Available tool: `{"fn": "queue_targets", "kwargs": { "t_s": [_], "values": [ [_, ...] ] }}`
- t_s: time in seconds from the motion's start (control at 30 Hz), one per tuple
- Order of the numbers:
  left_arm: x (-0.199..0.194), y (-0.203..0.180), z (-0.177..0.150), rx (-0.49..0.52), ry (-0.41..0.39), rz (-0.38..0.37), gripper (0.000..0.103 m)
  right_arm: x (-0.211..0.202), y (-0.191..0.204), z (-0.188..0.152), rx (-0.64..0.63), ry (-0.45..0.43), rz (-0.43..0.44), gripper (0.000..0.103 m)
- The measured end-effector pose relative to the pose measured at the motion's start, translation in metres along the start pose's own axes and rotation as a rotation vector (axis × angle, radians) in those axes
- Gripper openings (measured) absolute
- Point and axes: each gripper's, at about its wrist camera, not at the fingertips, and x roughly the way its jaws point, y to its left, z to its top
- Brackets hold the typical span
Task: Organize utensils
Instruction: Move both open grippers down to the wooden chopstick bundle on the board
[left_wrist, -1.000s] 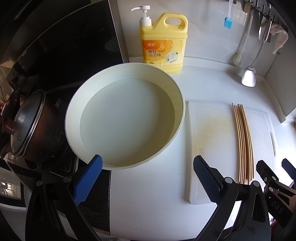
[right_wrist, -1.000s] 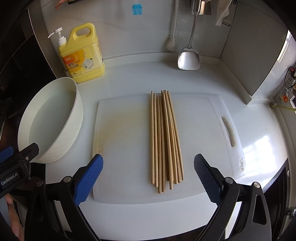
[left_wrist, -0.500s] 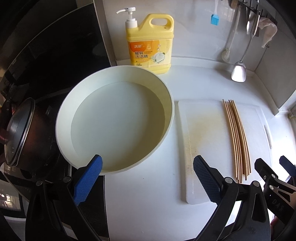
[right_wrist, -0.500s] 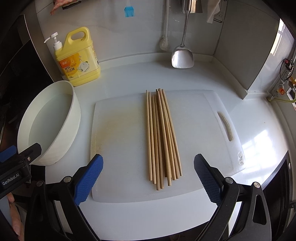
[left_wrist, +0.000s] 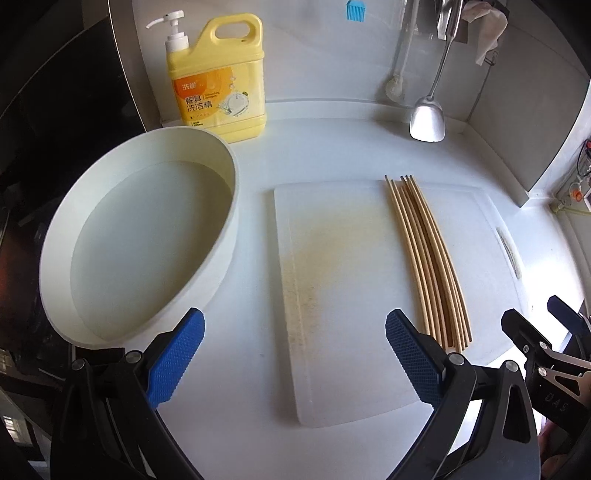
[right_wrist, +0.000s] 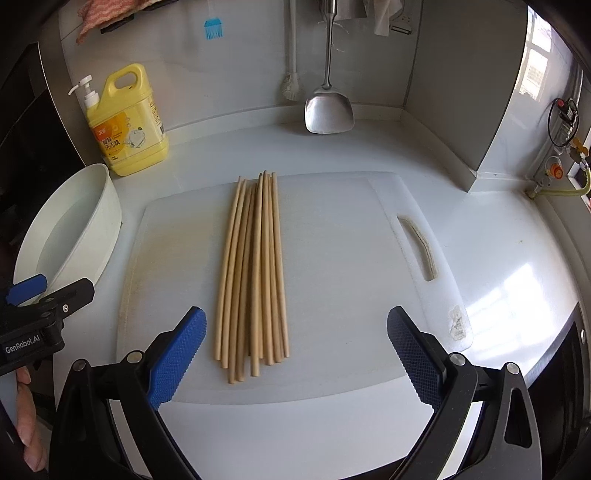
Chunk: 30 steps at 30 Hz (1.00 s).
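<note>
Several wooden chopsticks (right_wrist: 255, 273) lie in a bundle on a white cutting board (right_wrist: 351, 258); they also show in the left wrist view (left_wrist: 428, 258) on the board (left_wrist: 340, 295). My right gripper (right_wrist: 295, 354) is open and empty, hovering over the board's near edge with the chopstick ends between its jaws. My left gripper (left_wrist: 295, 358) is open and empty, above the board's left part, left of the chopsticks. Each gripper appears at the edge of the other's view.
A white basin with water (left_wrist: 140, 243) stands left of the board. A yellow detergent bottle (left_wrist: 218, 77) stands at the back wall. A metal spatula (right_wrist: 328, 107), a brush and a blue silicone brush (right_wrist: 213, 29) hang on the wall. A dark stove lies far left.
My left gripper has swung right, from over the basin to over the cutting board. My right gripper has shifted slightly right, so the chopsticks sit further left in its view.
</note>
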Motion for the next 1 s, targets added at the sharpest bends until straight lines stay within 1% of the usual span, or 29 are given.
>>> {"fn": "queue_targets", "kwargs": {
  "t_s": [0.07, 0.17, 0.3, 0.37, 0.57, 0.7, 0.77, 1.0],
  "values": [
    [0.007, -0.013, -0.004, -0.015, -0.019, 0.009, 0.097, 0.009, -0.013, 0.0, -0.01, -0.011, 0.033, 0.094],
    [0.013, -0.03, -0.009, -0.031, -0.043, 0.042, 0.097, 0.027, -0.026, 0.001, -0.051, -0.013, 0.053, 0.094],
    [0.023, -0.044, -0.013, -0.064, -0.056, 0.056, 0.097, 0.051, -0.034, 0.007, -0.105, -0.006, 0.1, 0.094],
    [0.027, -0.048, -0.012, -0.082, -0.071, 0.06, 0.097, 0.059, -0.036, 0.01, -0.108, -0.024, 0.112, 0.094],
    [0.04, -0.05, -0.008, -0.108, -0.114, 0.051, 0.097, 0.08, -0.037, 0.017, -0.098, -0.047, 0.065, 0.094],
    [0.057, -0.053, -0.009, -0.098, -0.111, 0.043, 0.097, 0.093, -0.037, 0.02, -0.077, -0.047, 0.067, 0.094],
    [0.064, -0.053, -0.01, -0.096, -0.111, 0.04, 0.097, 0.098, -0.034, 0.022, -0.079, -0.054, 0.055, 0.094],
    [0.071, -0.055, -0.006, -0.082, -0.112, 0.024, 0.097, 0.105, -0.029, 0.027, -0.081, -0.056, 0.025, 0.094]
  ]
}}
